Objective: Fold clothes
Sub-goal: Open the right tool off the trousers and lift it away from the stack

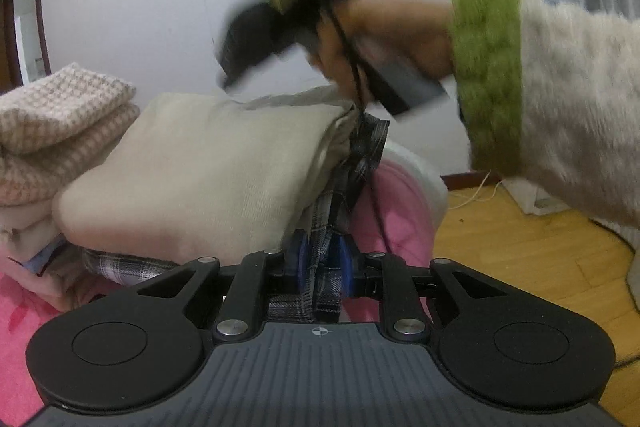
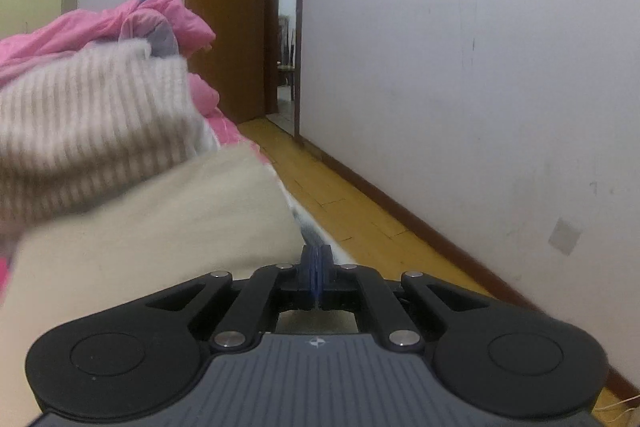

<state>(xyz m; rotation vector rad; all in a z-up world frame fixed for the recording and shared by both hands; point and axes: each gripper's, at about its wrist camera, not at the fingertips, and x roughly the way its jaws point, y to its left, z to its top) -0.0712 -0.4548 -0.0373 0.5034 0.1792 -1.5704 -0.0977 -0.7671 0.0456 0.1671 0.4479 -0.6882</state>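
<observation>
My left gripper is shut on a grey plaid shirt, pinched between its blue pads. The shirt runs up and back along the right side of a folded cream garment and partly under it. A hand in a green-cuffed fuzzy sleeve holds my blurred right gripper above the cream garment, pointing left. In the right wrist view my right gripper is shut, with a thin grey-and-white cloth edge running into its pads beside the cream garment.
Folded houndstooth cloth is stacked left of the cream garment. A ribbed knit and pink quilt lie further along the bed. Pink bedding lies beneath. Wooden floor with a cable, a white wall and a doorway lie to the right.
</observation>
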